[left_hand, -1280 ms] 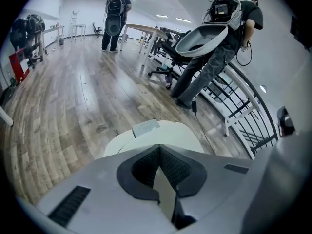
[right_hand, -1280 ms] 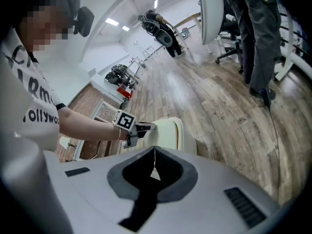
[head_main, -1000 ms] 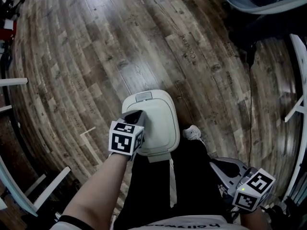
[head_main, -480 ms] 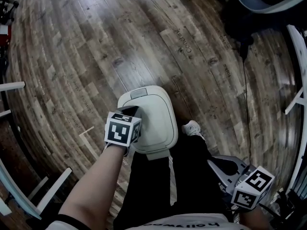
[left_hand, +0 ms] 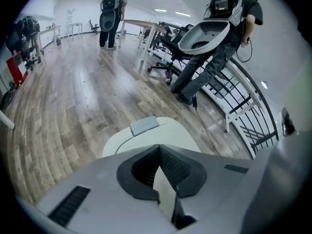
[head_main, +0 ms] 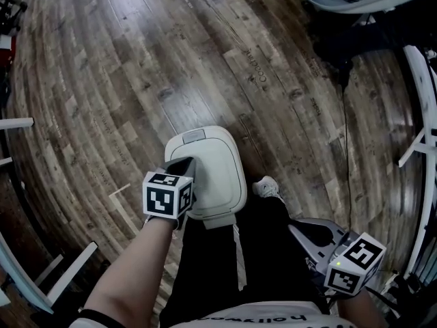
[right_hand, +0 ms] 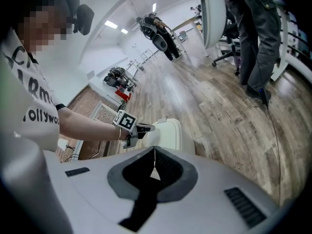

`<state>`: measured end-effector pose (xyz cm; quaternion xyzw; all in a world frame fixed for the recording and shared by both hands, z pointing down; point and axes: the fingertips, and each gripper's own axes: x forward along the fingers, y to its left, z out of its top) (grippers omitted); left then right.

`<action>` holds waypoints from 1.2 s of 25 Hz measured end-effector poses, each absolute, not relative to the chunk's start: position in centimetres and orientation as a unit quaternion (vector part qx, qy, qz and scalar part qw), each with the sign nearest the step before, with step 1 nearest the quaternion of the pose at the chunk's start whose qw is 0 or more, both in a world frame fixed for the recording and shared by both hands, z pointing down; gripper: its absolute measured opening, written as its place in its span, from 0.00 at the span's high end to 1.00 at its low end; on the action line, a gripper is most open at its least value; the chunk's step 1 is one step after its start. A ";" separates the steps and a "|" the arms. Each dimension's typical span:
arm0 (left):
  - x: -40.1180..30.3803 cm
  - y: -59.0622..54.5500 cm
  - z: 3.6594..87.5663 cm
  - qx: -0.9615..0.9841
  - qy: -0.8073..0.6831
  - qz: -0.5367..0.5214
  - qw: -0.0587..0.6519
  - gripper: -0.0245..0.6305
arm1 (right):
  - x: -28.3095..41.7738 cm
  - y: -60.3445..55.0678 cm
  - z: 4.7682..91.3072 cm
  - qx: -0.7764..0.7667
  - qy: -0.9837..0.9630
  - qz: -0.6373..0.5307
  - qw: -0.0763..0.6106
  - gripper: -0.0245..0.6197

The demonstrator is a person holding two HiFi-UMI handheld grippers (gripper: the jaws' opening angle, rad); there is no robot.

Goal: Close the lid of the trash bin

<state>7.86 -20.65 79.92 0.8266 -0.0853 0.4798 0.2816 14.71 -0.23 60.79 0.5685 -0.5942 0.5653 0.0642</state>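
Nearest the body, the right claw (right_hand: 154, 151) is held low beside the right hip, well apart from the work, its jaws closed together on nothing. Further out, the left claw (left_hand: 158, 149) is carried on an outstretched forearm and pointed forward and down, its jaws likewise drawn together at the tips with nothing gripped. It is placed over the left edge of the lid (head_main: 217, 166), toward the near half; contact seems likely but cannot be confirmed. The trash bin (head_main: 217, 219) is stood on the wooden floor (head_main: 123, 67) just ahead of the legs. The lid's long axis runs away from the body to a grey tab (head_main: 194, 137). The lid appears seated flat, so little beyond a downward press is judged to be left.
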 end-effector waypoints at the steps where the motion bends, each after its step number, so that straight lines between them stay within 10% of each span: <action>1: 8.1 -20.6 79.1 0.832 -0.085 0.469 0.283 0.95 | 14.9 -0.5 60.5 0.568 -0.599 0.561 0.067 0.95; 30: -2.0 -20.3 31.3 0.935 -0.258 0.014 0.241 0.96 | 10.1 -14.5 31.7 0.461 -0.852 0.219 0.117 0.95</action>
